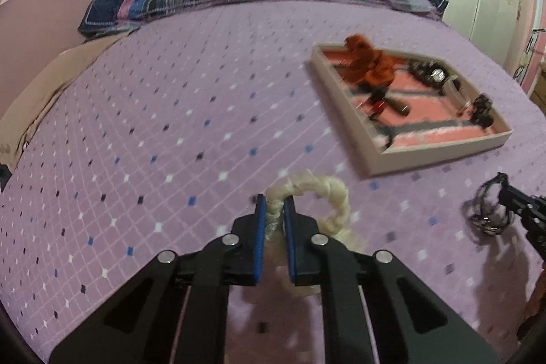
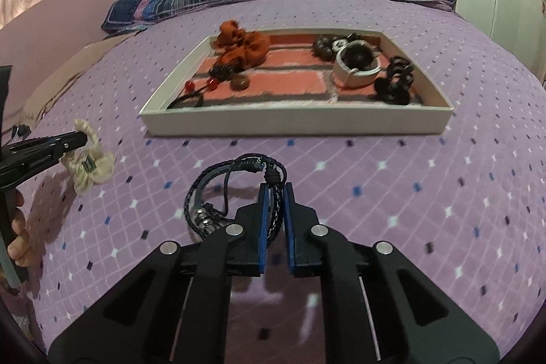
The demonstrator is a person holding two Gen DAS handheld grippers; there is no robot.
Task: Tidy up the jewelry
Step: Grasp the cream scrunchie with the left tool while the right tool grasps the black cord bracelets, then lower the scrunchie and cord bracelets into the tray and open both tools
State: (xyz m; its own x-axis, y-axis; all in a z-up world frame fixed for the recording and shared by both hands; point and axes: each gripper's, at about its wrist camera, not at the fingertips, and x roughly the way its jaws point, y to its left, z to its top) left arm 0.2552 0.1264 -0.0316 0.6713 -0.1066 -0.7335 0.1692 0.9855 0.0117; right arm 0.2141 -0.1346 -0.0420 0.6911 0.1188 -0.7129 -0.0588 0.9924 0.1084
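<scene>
Purple quilted bed [image 2: 375,193] bearing divided tray [image 2: 293,121]. Left gripper [image 1: 275,203] clenched on soft cream scrunchie [image 1: 317,193]; right gripper [image 2: 275,190] pinches limp braided cord bracelet [image 2: 235,186] by its strands. Both likely light, compliant.

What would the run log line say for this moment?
left gripper: shut on cream scrunchie | right gripper: shut on braided bracelet | both off tray | tray on bed
</scene>
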